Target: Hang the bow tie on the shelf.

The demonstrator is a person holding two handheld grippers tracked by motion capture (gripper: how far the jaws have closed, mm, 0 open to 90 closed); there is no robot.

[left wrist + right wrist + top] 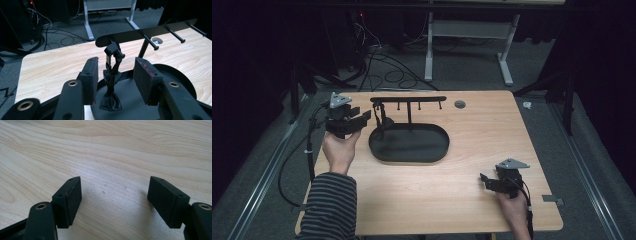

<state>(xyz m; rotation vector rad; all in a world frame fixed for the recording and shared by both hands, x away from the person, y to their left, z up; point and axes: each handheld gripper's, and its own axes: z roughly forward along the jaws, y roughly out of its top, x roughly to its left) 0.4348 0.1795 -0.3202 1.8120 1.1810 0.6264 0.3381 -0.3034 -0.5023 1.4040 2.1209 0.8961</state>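
Observation:
A black rack (pixel 408 99) with several pegs stands on a black oval tray (pixel 432 150) at the table's back middle. From its leftmost peg (pixel 120 53) hangs a black bow-tie-like strap (pixel 110 102), its lower end resting on the tray (pixel 180 77). My left gripper (pixel 362 119) is held level just left of the strap (pixel 384 121). In the left gripper view my left gripper (pixel 116 63) is open, and the strap shows beyond the gap, untouched by the pads. My right gripper (pixel 484 180) rests near the front right of the table, open over bare wood (pixel 113 192).
The wooden table (pixel 482 130) has a round grommet hole (pixel 459 104) behind the rack. Cables (pixel 382 70) and a white desk frame (pixel 429 50) lie on the floor beyond the far edge. A person's striped sleeve (pixel 329 200) comes in at the front left.

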